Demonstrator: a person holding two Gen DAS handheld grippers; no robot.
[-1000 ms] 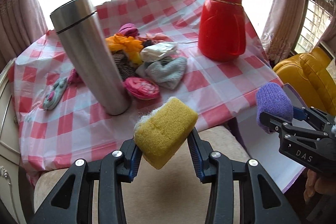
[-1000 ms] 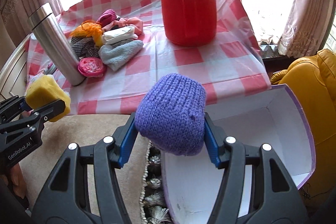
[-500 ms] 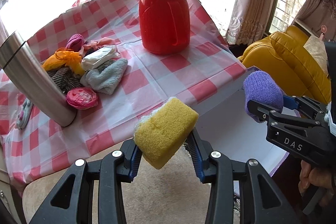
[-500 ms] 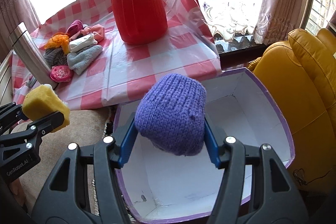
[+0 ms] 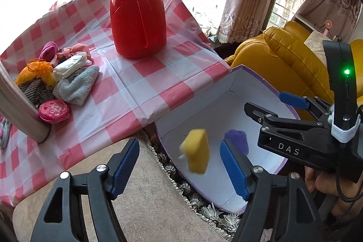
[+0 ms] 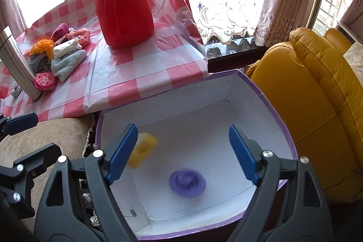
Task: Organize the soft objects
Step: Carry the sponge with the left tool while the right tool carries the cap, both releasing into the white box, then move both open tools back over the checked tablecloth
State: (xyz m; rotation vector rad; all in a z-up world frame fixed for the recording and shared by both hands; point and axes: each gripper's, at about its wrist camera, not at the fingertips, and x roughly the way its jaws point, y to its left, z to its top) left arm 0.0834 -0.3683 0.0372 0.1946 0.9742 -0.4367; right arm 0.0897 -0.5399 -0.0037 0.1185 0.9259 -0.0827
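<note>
yellow sponge (image 5: pixel 197 151), purple knit (image 6: pixel 187 183) | in box (image 6: pixel 245 92) | both hand-held grippers just opened, empty

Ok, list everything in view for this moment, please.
sponge: 1, yellow, blurred, inside box
knit piece: 1, purple, inside box
box: 1, white inside, purple rim, below table edge
flask: 1, red, on table
steel bottle: 1, silver, table's left
soft pile: several, mixed colours, beside bottle
tablecloth: 1, pink-white check
armchair: 1, yellow, right
left tool: open, empty
right tool: open, empty
</note>
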